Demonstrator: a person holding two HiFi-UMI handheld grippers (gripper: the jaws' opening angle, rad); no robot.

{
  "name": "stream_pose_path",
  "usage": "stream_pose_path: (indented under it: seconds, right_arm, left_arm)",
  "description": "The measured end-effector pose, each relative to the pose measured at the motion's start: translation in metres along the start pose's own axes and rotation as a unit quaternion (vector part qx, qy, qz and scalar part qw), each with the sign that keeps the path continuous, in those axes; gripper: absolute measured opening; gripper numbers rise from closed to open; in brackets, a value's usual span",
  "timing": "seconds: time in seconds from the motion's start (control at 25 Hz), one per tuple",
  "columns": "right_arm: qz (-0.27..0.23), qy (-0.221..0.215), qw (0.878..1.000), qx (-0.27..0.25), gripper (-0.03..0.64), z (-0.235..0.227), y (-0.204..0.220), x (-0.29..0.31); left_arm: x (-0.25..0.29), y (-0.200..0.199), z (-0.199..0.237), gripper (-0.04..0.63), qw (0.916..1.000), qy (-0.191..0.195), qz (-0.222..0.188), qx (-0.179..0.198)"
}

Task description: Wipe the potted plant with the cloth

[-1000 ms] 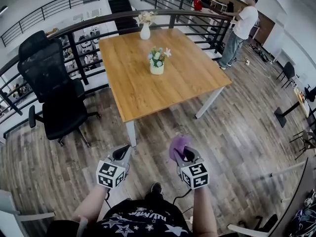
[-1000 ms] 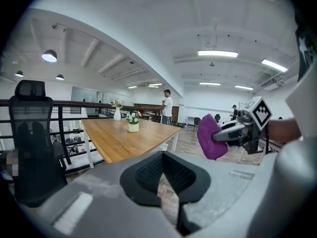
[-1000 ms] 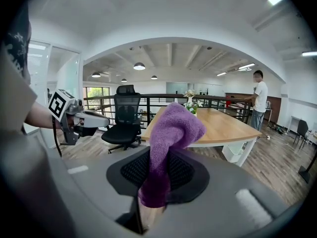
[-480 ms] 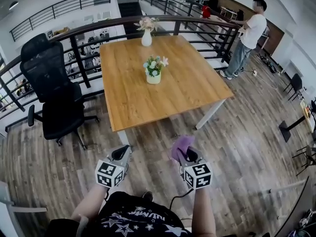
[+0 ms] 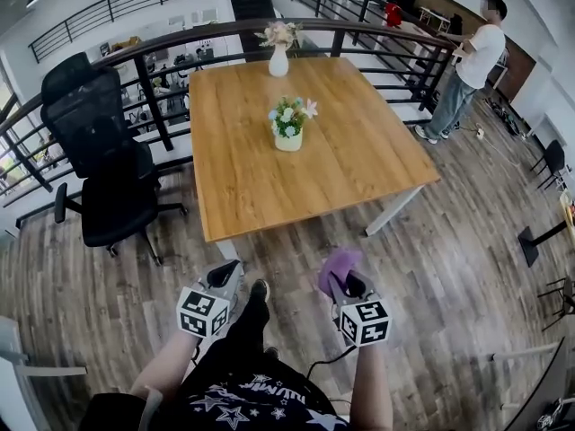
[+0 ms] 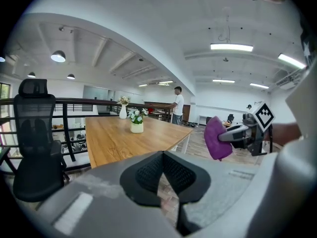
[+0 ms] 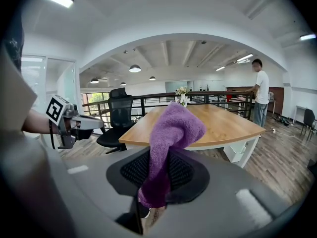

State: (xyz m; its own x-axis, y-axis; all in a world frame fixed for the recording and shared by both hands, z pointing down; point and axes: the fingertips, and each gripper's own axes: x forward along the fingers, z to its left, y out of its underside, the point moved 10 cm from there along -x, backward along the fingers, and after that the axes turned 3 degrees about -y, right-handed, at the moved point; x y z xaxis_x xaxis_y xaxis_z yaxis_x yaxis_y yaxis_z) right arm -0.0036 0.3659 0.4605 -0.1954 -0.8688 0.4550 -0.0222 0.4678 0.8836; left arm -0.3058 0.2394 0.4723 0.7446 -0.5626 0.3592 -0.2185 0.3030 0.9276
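Right, nearest me first: my left tool [image 5: 225, 278] is pressed together with nothing in it. My right tool [image 5: 344, 282] pinches the purple cloth [image 5: 340, 265], which bunches up and flops over above the jaws. Both hang over the wooden floor [image 5: 467, 241], short of the worktop [image 5: 350, 164].

The potted plant [image 5: 288, 126] stands near the middle of that worktop, well apart from both tools. Its small pale pot holds white, pink and blue flowers with green leaves. Beyond it, at the far edge by the railing [image 5: 359, 27], a white vase [image 5: 278, 59] holds pale blooms.

My worry is that the pot looks light, so a one-sided push with the cloth could slide or tip it unless the left tool steadies it. The cloth is also gripped only by its lower part, so dragging it through the leaves could pull it free.
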Motion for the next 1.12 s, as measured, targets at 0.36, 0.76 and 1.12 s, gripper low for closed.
stream_pose_path:
  seconds: [0.36,0.76,1.12]
  right_arm:
    - [0.013,0.056,0.998,0.014,0.089,-0.065,-0.019,0.029]
    - [0.016,0.071,0.997,0.022,0.089,-0.13,-0.089,0.125]
    - [0.049,0.053,0.997,-0.005,0.089,-0.154,-0.136,0.205]
  left_arm:
    - [0.094,-0.021,0.033,0.002,0.9998,0.016,-0.003,-0.015]
    - [0.201,-0.069,0.098,0.002,0.9994,0.021,-0.003,-0.026]
    - [0.252,-0.082,0.152,0.002,0.9986,0.026,0.014,-0.043]
